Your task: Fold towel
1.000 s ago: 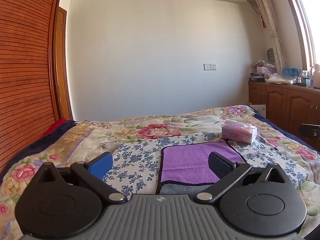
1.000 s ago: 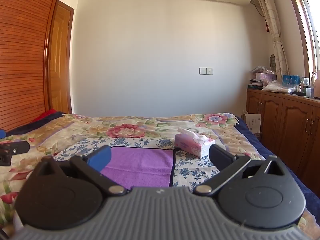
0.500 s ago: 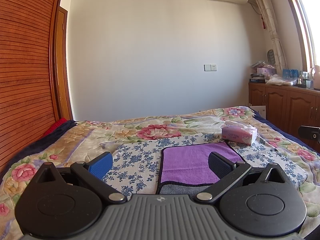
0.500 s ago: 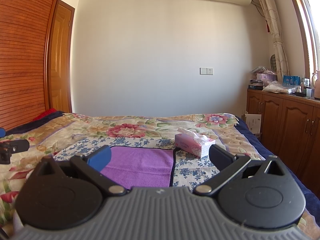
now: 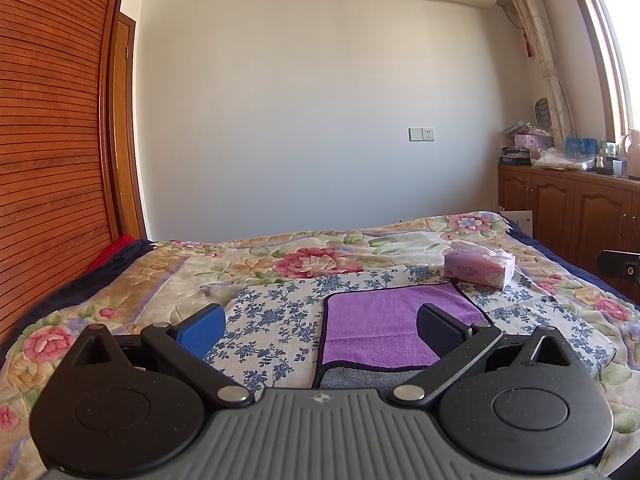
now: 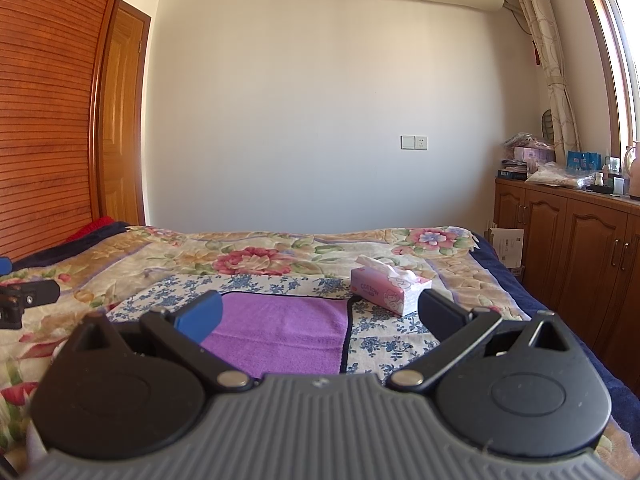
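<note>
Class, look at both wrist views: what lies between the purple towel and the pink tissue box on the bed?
Only bare blue-flowered cloth separates the purple towel from the tissue box; nothing stands there. The right wrist view shows it best.

Tissue box (image 6: 390, 289) seemingly crowds towel's (image 6: 280, 330) far-right corner.

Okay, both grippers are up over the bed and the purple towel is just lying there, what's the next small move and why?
Probably lower both open grippers to the towel's near edge, one toward each corner. The left gripper and right gripper hold nothing and hover above it, and the towel lies flat on the bed, its grey underside showing at the near edge.
</note>
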{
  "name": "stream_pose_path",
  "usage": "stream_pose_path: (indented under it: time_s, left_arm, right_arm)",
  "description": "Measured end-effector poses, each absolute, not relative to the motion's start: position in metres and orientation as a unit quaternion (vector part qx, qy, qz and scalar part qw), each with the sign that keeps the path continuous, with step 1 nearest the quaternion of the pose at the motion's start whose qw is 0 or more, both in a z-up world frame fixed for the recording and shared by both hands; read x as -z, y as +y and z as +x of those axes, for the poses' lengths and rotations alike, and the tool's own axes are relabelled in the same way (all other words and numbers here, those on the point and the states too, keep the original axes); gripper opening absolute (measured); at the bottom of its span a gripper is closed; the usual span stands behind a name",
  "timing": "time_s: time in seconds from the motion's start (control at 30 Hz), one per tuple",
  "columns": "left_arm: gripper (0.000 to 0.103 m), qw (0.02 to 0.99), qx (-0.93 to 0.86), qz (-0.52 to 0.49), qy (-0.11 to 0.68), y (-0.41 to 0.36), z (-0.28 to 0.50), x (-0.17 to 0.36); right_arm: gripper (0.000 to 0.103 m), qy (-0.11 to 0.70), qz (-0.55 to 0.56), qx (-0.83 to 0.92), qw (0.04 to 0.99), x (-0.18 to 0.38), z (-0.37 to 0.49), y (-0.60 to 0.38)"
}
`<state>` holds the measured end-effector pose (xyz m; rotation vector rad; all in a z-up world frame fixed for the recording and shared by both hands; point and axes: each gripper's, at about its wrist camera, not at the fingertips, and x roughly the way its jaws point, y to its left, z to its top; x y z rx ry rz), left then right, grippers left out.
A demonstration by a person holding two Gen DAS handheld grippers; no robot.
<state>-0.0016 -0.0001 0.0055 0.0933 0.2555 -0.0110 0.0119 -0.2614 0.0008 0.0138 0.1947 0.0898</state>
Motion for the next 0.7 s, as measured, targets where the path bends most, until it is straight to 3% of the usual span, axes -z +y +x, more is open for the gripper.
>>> stream_pose_path:
  time_s: [0.7]
  left_arm:
    - [0.103, 0.991, 0.005, 0.046, 0.129, 0.0009, 0.0005, -0.003]
  right_arm:
    - [0.103, 0.097, 0.005, -0.045, 0.994, -0.0018, 0.0119, -0.26]
